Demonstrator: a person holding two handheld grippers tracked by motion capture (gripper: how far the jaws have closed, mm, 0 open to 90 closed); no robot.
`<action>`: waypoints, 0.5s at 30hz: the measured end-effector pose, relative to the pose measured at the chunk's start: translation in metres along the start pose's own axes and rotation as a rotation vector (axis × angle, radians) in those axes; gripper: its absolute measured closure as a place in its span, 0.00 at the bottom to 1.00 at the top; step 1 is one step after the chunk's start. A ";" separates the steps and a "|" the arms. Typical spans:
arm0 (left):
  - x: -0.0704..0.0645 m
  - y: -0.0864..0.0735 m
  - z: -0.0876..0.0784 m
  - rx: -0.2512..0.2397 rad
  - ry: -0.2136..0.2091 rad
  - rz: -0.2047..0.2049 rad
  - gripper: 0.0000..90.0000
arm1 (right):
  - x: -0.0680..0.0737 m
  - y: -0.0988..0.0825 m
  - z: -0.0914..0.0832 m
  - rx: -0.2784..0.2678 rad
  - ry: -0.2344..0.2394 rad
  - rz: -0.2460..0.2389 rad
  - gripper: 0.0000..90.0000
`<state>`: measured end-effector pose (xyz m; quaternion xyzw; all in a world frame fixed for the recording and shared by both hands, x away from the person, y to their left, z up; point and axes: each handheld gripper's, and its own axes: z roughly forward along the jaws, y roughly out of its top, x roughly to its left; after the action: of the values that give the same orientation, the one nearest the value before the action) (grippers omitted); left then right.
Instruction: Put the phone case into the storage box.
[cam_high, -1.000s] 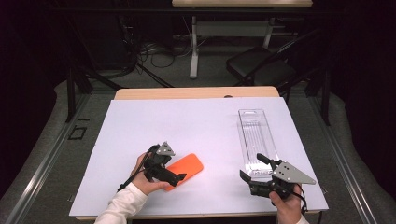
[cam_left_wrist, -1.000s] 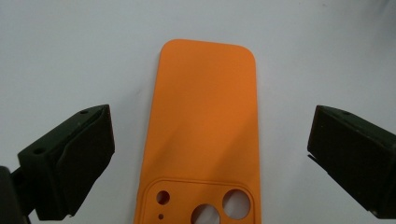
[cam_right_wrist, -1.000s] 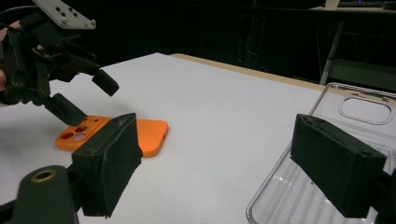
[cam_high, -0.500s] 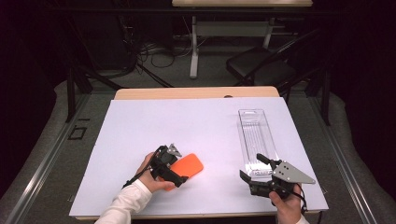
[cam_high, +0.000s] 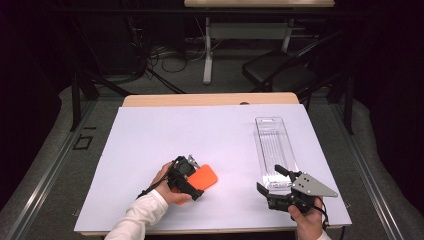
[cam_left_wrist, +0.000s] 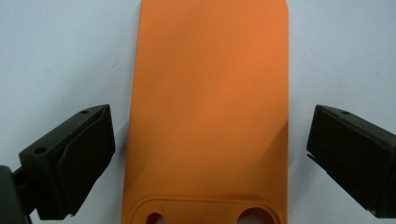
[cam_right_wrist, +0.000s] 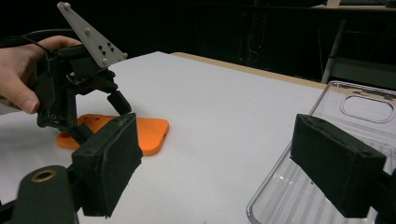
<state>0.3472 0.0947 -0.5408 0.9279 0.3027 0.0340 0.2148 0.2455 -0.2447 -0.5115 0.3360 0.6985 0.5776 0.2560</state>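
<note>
An orange phone case (cam_high: 204, 177) lies flat on the white sheet at the front left. My left gripper (cam_high: 191, 186) points down over its near end. In the left gripper view the orange case (cam_left_wrist: 210, 93) lies between the two open jaws, with a gap on each side. The right gripper view shows the left gripper (cam_right_wrist: 100, 119) straddling the orange case (cam_right_wrist: 144, 133). My right gripper (cam_high: 270, 181) stands open at the front right, at the near end of a clear plastic case (cam_high: 274, 145). Nothing lies between the right gripper's (cam_right_wrist: 224, 163) jaws; the clear case (cam_right_wrist: 327, 100) sits just beyond its right jaw.
The white sheet (cam_high: 200, 130) covers most of the wooden table (cam_high: 210, 99). A dark chair (cam_high: 280, 75) and a desk leg (cam_high: 207, 50) stand on the floor beyond the far edge.
My left gripper has moved right and down, from beside the orange case to over its near end. The right gripper has stayed where it was.
</note>
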 end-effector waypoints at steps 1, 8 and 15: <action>0.000 0.000 0.000 0.001 -0.002 -0.001 0.01 | 0.000 0.000 0.000 0.000 0.000 -0.001 0.17; 0.001 -0.002 0.004 0.004 0.012 0.000 0.04 | 0.001 0.000 0.001 0.002 0.000 0.004 0.17; 0.000 -0.002 0.005 0.012 0.026 0.011 0.06 | 0.000 -0.001 0.002 0.001 0.004 -0.001 0.17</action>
<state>0.3470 0.0949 -0.5459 0.9304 0.3006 0.0452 0.2049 0.2464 -0.2437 -0.5127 0.3344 0.6996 0.5778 0.2547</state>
